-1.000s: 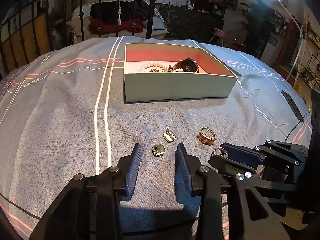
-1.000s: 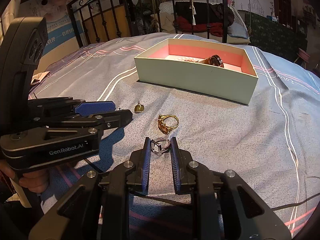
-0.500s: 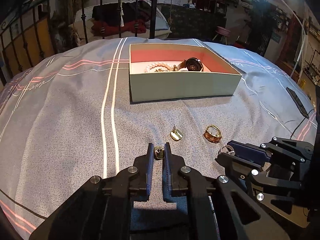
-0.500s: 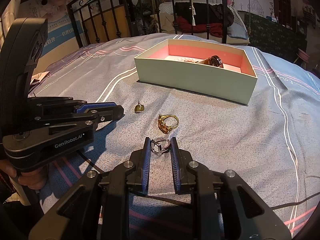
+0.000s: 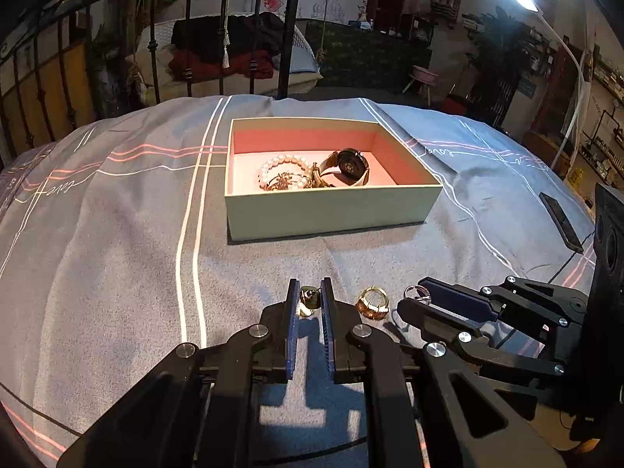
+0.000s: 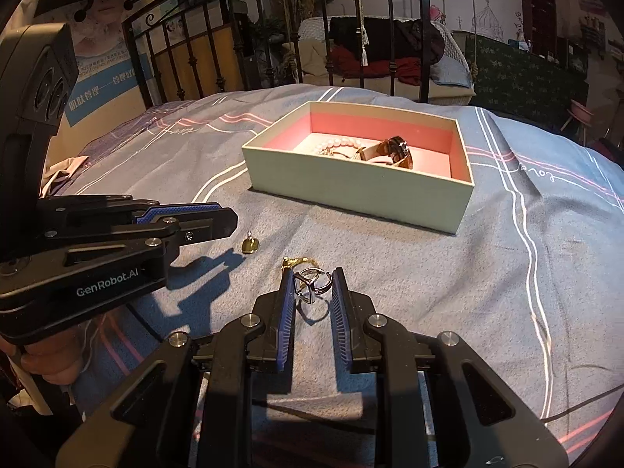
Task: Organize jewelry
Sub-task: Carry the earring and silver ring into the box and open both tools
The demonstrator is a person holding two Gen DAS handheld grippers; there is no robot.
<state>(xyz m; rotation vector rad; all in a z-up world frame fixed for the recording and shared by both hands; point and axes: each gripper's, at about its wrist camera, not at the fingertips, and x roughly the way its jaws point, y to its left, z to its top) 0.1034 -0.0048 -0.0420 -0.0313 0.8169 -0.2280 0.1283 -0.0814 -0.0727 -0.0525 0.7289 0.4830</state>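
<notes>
Above the bedspread (image 5: 117, 273), the left gripper (image 5: 310, 302) pinches a gold earring (image 5: 306, 304) and the right gripper (image 6: 312, 288) pinches a silver ring (image 6: 310, 284), both bound for the box (image 5: 331, 210).

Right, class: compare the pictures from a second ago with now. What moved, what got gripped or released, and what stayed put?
The left tool closed on the square gold earring and lifted it forward, toward the box. The right tool, already shut on the silver ring, raised it off the bedspread. The other gold earring, the gold ring, the box and the watch inside stayed put.
</notes>
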